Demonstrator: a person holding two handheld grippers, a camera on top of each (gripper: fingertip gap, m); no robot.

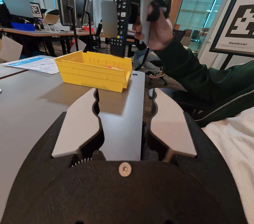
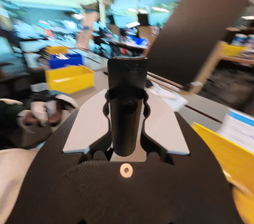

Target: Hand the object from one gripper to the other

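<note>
Grey fingers of the left gripper (image 1: 124, 108) stand wide apart with nothing between them, low over the grey table (image 1: 27, 107). Behind sits a yellow bin (image 1: 94, 74). Farther and higher, the right gripper (image 2: 126, 96) is closed on a black remote control (image 1: 121, 15), held upright above the bin.

Left gripper (image 1: 124, 93) low, level, jaws wide apart, nothing between them. Right gripper (image 2: 126, 94) raised high in the person's right hand (image 1: 155, 31), jaws clamped; dark green sleeve (image 1: 199, 74) reaches up to it.
</note>
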